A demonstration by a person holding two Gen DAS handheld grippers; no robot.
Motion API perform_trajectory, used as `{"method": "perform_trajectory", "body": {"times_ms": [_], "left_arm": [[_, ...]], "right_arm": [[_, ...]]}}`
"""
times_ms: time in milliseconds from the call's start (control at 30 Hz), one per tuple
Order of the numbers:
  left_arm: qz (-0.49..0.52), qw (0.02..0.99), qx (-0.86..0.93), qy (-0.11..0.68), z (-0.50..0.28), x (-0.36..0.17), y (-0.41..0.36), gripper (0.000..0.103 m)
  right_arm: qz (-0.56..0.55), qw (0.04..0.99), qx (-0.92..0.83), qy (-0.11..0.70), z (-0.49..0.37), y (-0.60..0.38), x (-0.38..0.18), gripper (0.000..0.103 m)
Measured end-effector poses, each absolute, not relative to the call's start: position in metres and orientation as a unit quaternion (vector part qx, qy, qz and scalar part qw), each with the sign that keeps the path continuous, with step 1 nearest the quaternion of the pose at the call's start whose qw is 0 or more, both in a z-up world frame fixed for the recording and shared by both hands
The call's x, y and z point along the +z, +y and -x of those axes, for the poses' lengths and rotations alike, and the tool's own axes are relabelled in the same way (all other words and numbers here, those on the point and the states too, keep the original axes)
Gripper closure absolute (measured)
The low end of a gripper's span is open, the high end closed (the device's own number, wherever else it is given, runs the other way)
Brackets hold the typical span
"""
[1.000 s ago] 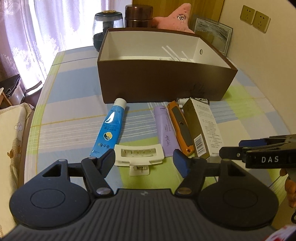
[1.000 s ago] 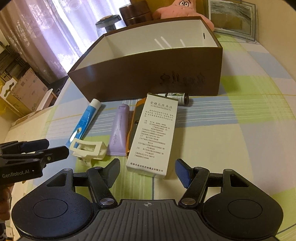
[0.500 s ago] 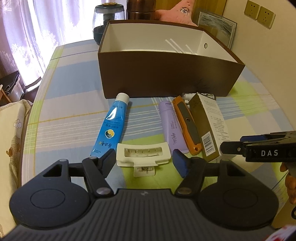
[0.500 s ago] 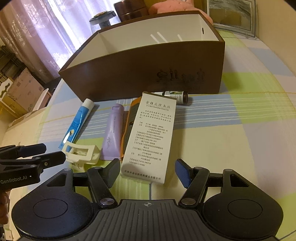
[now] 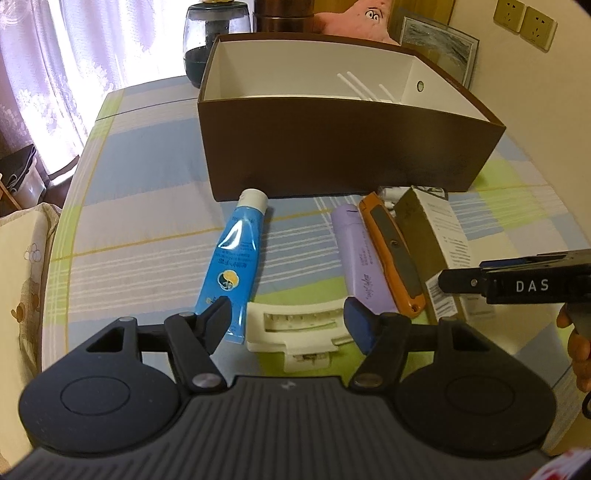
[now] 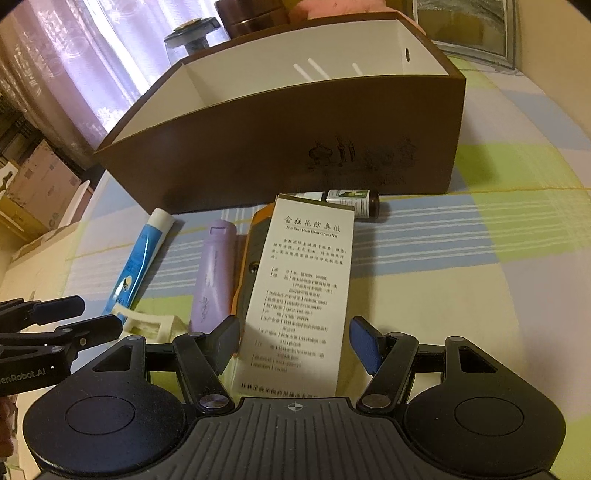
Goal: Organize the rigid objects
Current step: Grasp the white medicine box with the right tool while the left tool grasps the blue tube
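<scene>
A white hair clip (image 5: 299, 325) lies on the checked tablecloth between the fingers of my left gripper (image 5: 286, 317), which is open around it without pressing. My right gripper (image 6: 295, 341) is open and straddles the near end of a white printed carton (image 6: 299, 295). Left of the carton lie an orange utility knife (image 5: 391, 258), a purple tube (image 5: 362, 258) and a blue tube (image 5: 236, 258). A small dark bottle (image 6: 354, 203) lies behind the carton. An open brown box with a white inside (image 5: 351, 158) stands behind the row.
Behind the box stand a glass jar (image 5: 218, 33), a brown canister (image 5: 284, 14), a pink plush star (image 5: 354, 18) and a framed picture (image 5: 439, 48). The table's edge runs along the left by the curtains (image 5: 44, 74). Cardboard boxes (image 6: 40, 188) sit beyond it.
Both grippers have come forward and down over the row. The clip now sits between the left fingers, and the carton's near end between the right fingers. The openings look unchanged.
</scene>
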State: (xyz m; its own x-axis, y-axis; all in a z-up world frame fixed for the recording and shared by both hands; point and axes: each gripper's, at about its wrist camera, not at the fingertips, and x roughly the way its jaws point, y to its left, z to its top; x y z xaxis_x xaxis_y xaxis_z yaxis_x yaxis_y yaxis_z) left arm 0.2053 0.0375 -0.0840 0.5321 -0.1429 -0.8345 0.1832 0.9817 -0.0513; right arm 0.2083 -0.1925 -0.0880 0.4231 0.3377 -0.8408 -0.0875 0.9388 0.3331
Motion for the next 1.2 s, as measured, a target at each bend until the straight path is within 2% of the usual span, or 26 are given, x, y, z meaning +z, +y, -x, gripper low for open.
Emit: {"method": "perform_trajectory", "body": {"times_ms": [300, 333, 733, 867, 967, 1200], "left_arm": [[-0.030, 0.875, -0.086, 0.475, -0.229, -0.094, 0.049, 0.039], [-0.032, 0.875, -0.086, 0.475, -0.232, -0.096, 0.051, 0.039], [-0.053, 0.865, -0.097, 0.489, -0.266, -0.127, 0.061, 0.048], [-0.052, 0.864, -0.100, 0.490, -0.276, -0.135, 0.064, 0.061], [-0.066, 0.867, -0.109, 0.482, -0.278, -0.136, 0.062, 0.066], [-0.072, 0.869, -0.102, 0.478, -0.260, -0.135, 0.068, 0.066]], "right_arm": [[-0.120, 0.840, 0.127, 0.514, -0.220, -0.191, -0.095, 0.041], [-0.119, 0.841, 0.128, 0.511, -0.220, -0.190, -0.095, 0.044], [-0.080, 0.859, 0.087, 0.498, -0.217, -0.209, -0.094, 0.047], [-0.078, 0.860, 0.069, 0.499, -0.214, -0.217, -0.094, 0.047], [-0.079, 0.860, 0.062, 0.501, -0.211, -0.221, -0.095, 0.047], [-0.056, 0.860, 0.066, 0.503, -0.202, -0.218, -0.093, 0.047]]}}
